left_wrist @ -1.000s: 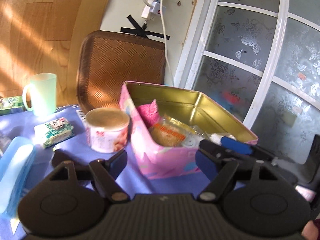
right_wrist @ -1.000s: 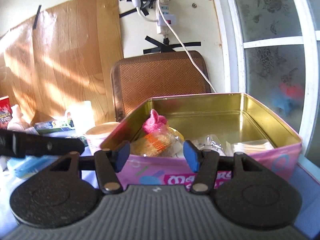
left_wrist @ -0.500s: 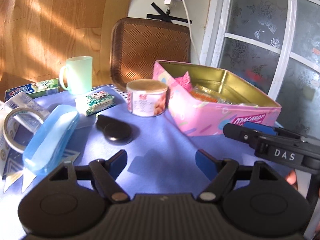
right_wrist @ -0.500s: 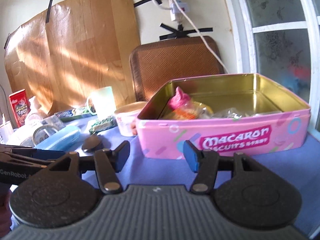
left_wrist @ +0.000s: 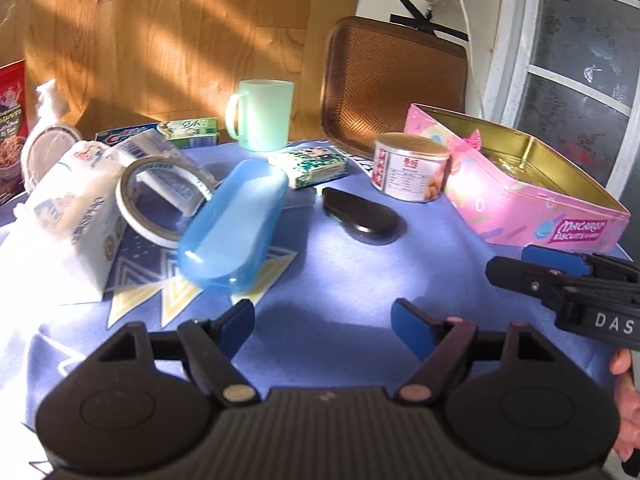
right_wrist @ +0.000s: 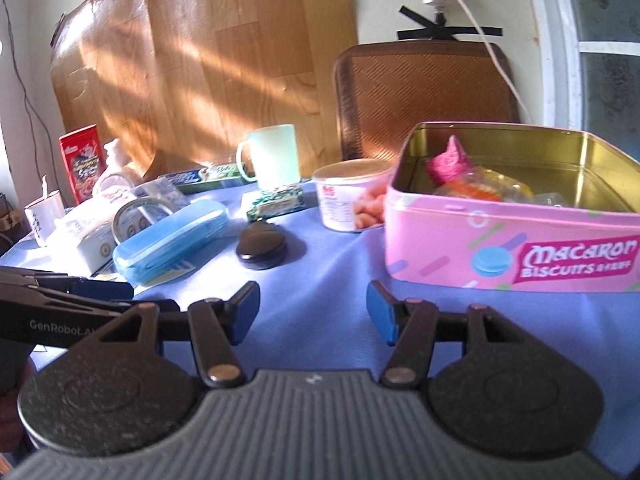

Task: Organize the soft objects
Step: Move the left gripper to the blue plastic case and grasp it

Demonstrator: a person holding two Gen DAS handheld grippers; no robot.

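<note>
Your left gripper and right gripper both stand wide and empty over the blue cloth. The soft things left, a tissue pack and a white pack, lie ahead and left, nearer your left hand; the tin sits right. A second ago both grippers were at the tin; they have pulled back.

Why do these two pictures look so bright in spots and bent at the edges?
Left wrist view: sun glare whitens the tissue pack and a patch of blue tablecloth. Right wrist view: streaked sunlight on the wooden board. In both, the fisheye lens curves edges.
</note>
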